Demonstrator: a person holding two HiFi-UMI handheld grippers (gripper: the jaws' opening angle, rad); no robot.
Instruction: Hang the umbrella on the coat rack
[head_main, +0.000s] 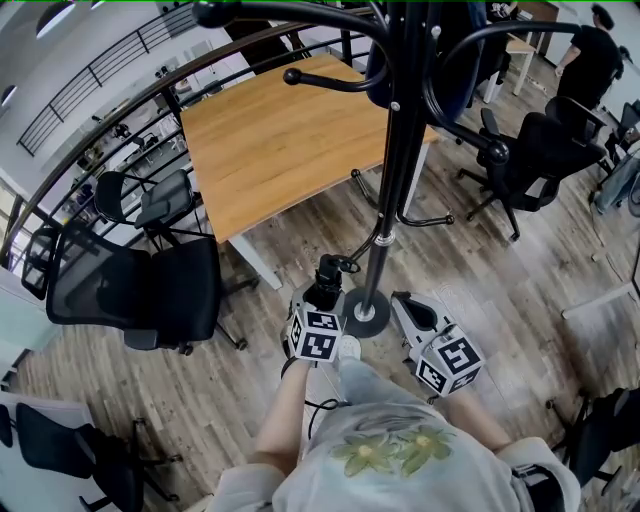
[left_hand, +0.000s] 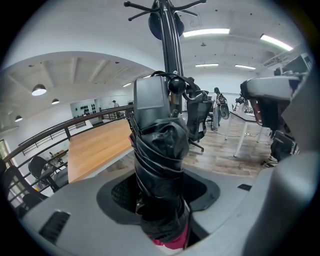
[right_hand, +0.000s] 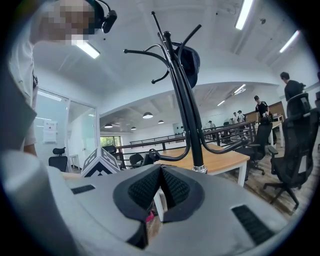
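My left gripper (left_hand: 160, 197) has its jaws spread around the folded black umbrella (left_hand: 162, 145), and the pads press on it from both sides. The umbrella stands up out of the jaws, wrapped tight, with a bit of pink showing at its near end. My right gripper (right_hand: 160, 172) is closed, its pads meeting at the tips with nothing between them.

Just past both grippers stands the coat rack (head_main: 400, 150), a black pole with curved hooks. In the head view its round base (head_main: 365, 315) sits on the wooden floor (head_main: 300, 420) between my two grippers and a little farther off. In the left gripper view, the umbrella's far end rises right in front of the pole; I cannot tell whether they touch. A dark thing (right_hand: 190, 62) hangs from one of the top hooks.

Beyond the rack and to the left is a wooden table (head_main: 270, 140). A black office chair (head_main: 140, 285) stands at its near left corner. More black chairs stand to the far right, and a person in dark clothes (head_main: 585, 50) is at the far right.
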